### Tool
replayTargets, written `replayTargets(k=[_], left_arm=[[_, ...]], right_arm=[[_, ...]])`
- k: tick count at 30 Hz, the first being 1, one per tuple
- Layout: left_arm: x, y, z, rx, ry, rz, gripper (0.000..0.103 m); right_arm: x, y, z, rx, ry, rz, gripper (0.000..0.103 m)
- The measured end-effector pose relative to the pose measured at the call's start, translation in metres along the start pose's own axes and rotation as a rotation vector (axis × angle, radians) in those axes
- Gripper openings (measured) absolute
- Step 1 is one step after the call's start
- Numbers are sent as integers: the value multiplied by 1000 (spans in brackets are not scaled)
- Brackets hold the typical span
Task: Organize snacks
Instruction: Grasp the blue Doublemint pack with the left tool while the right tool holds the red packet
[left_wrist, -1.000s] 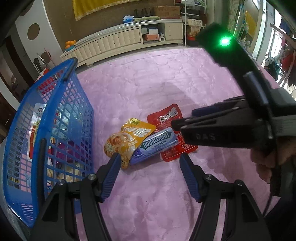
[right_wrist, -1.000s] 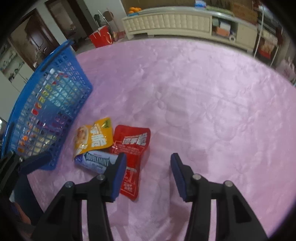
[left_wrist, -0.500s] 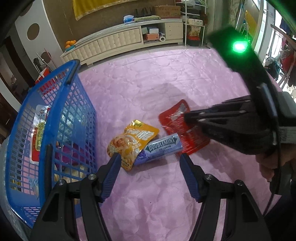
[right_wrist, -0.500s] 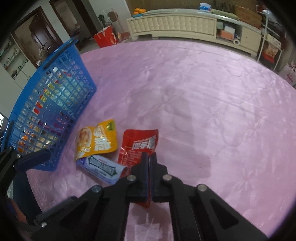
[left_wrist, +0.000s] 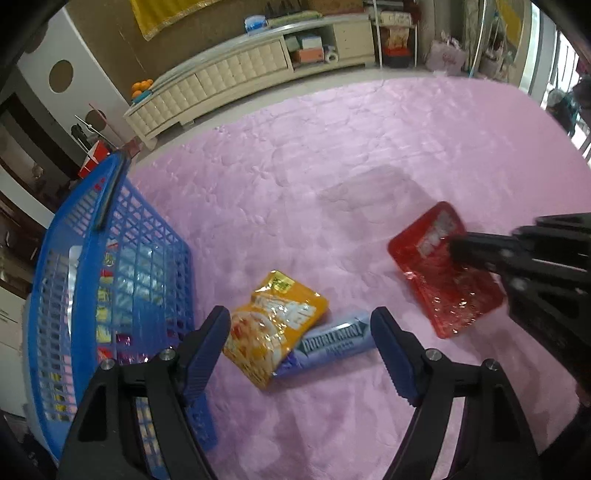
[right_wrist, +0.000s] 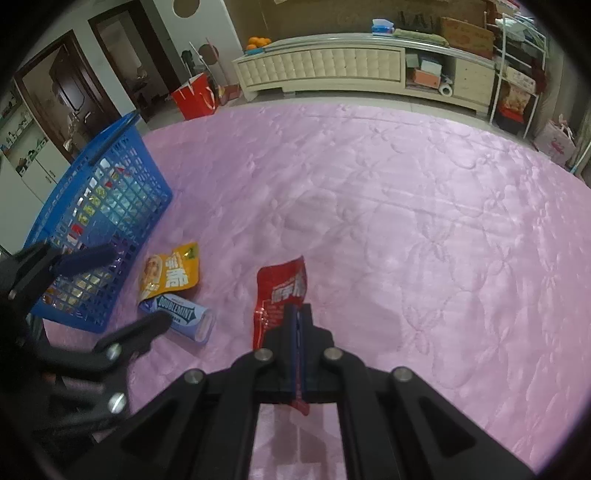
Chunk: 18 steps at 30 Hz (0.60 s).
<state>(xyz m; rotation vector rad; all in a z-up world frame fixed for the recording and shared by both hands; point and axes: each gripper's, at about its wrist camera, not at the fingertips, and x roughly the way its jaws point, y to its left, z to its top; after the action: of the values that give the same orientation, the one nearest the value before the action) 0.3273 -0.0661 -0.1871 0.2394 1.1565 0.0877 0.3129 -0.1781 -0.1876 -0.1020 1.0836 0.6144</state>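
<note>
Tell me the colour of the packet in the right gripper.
Red packet, with white lettering; clearest in the right wrist view.

Right gripper (right_wrist: 297, 317) closed from an open stance onto the red packet (right_wrist: 282, 291). Packet pulled out from under the Doublemint pack (left_wrist: 334, 341), lifted off the pink cloth (left_wrist: 332, 166), and now apart from the pack and the yellow pouch (left_wrist: 275, 325). Left gripper (left_wrist: 299, 339) jaws opening, brought in astride pouch and pack, pads not pressing either.
</note>
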Motion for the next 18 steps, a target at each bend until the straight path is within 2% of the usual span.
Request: replayTargets(k=[2, 6, 9, 14, 16, 18], left_arm=[[7, -3, 3, 22, 27, 18, 77], [25, -5, 4, 70, 77, 110, 77], [27, -4, 3, 86, 81, 166, 77], [22, -5, -4, 139, 62, 124, 77], [21, -2, -5, 128, 58, 114, 77], [24, 5, -2, 75, 72, 61, 62]], right_arm=[[2, 2, 0, -6, -2, 4, 3], [4, 6, 1, -23, -1, 11, 3], [7, 8, 2, -28, 1, 11, 3], [11, 9, 3, -26, 8, 24, 3], [11, 12, 4, -29, 3, 38, 3], [13, 16, 6, -33, 0, 46, 3]])
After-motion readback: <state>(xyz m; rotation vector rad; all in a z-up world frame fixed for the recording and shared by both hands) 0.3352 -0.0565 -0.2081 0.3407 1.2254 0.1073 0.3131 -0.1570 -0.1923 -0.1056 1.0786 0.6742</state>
